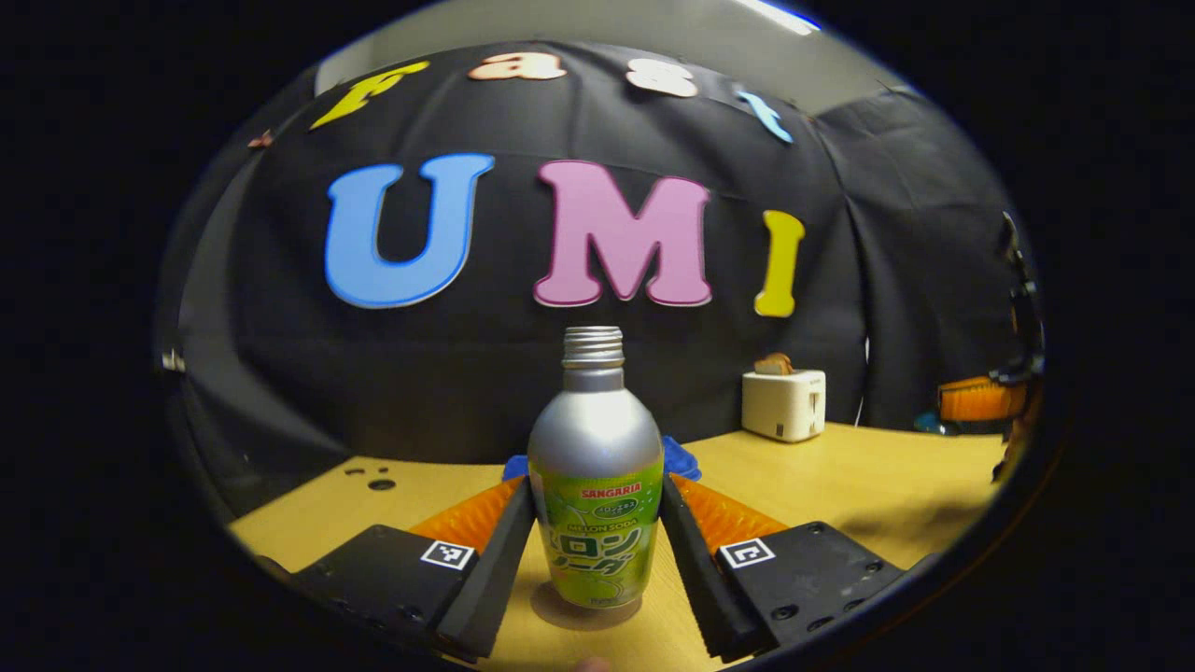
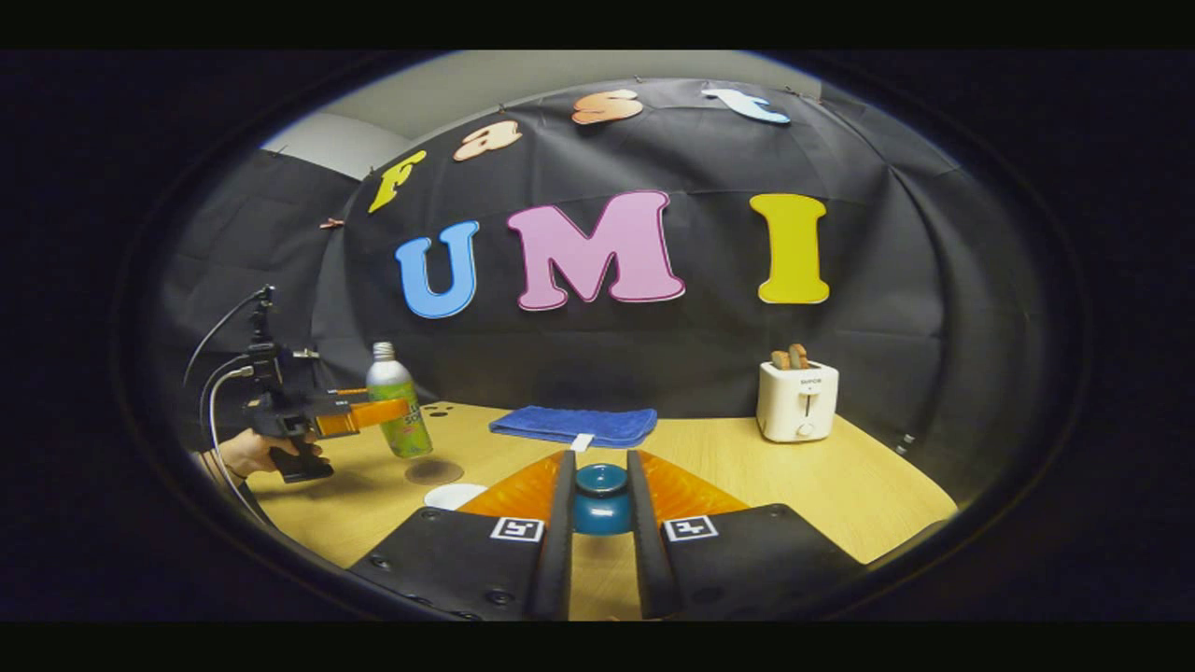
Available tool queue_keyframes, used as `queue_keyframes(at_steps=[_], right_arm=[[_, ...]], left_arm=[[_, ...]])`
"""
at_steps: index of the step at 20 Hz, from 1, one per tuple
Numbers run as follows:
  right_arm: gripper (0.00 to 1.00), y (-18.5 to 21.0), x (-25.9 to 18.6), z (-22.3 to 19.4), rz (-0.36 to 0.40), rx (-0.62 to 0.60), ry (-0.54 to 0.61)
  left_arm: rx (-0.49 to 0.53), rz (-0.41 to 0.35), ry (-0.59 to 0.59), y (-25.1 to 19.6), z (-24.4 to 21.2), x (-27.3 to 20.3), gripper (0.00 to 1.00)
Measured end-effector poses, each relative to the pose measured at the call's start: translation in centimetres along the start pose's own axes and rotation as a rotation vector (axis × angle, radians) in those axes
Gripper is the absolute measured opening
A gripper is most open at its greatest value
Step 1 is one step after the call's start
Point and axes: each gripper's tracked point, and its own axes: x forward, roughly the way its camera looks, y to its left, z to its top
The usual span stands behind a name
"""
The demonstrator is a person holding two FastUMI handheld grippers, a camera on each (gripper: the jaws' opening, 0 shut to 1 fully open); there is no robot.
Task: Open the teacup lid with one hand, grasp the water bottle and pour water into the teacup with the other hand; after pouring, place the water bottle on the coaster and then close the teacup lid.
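- Now, left gripper view: your left gripper (image 1: 597, 541) clasps the soda bottle (image 1: 596, 485) at its label, a finger pressing on each side. The bottle looks lifted just off the wooden table (image 1: 840, 476), with its round shadow under it and its cap off.
- Right gripper view: your right gripper (image 2: 600, 509) is clenched on the blue teacup lid (image 2: 600, 497); the bottle (image 2: 397, 411) hangs above the dark coaster (image 2: 434, 471), well to the left.
- Judged step: lid open, bottle grasped. Next, carry the bottle to the cup and tilt; I cannot see the cup itself.
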Motion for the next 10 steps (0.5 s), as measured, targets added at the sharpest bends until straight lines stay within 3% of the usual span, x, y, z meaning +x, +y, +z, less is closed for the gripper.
queue_keyframes(at_steps=[2,3,5,6,7,10], right_arm=[[0.27,-0.2,0.0,0.0,-0.003,0.002,0.000],[0.32,-0.2,0.0,-0.1,-0.004,0.003,0.001],[0.32,-0.2,0.1,-0.3,-0.005,0.003,0.005],[0.27,-0.2,0.2,-0.3,-0.006,0.002,0.007],[0.31,-0.2,0.2,-0.4,-0.005,0.001,0.009],[0.32,-0.1,0.4,-0.6,-0.003,0.002,0.015]], left_arm=[[-0.013,0.031,0.039,-0.2,-0.8,0.3,0.80],[-0.037,0.034,0.045,-0.4,-0.9,0.3,0.80],[-0.077,0.033,0.040,-0.4,-1.6,0.6,0.81],[-0.082,0.033,0.042,-0.4,-1.8,0.6,0.81],[-0.081,0.034,0.046,-0.3,-2.2,0.8,0.81],[-0.068,0.027,0.074,-0.7,-3.1,1.3,0.81]])
